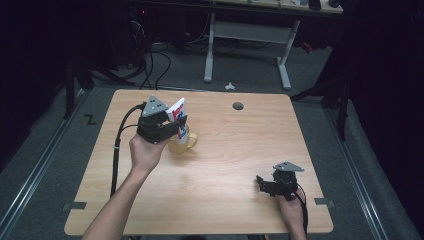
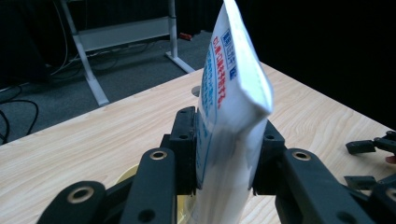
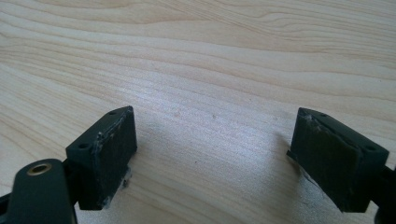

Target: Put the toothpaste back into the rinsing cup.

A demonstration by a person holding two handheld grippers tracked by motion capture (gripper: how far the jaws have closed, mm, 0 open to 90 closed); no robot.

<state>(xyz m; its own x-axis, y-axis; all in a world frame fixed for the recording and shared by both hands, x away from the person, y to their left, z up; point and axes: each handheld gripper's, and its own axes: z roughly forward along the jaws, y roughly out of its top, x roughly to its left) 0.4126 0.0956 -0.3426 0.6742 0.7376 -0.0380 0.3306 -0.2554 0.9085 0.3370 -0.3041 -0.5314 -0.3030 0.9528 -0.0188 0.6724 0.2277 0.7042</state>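
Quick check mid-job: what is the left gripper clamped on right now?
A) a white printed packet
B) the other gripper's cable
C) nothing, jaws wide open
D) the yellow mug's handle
A: in the left gripper view the left gripper pinches the white printed packet between its pads, above the yellow mug.

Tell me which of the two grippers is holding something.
The left gripper, above the yellow cup: its jaws clamp a white packet with red and blue print. The right gripper rests open on the table, holding nothing.
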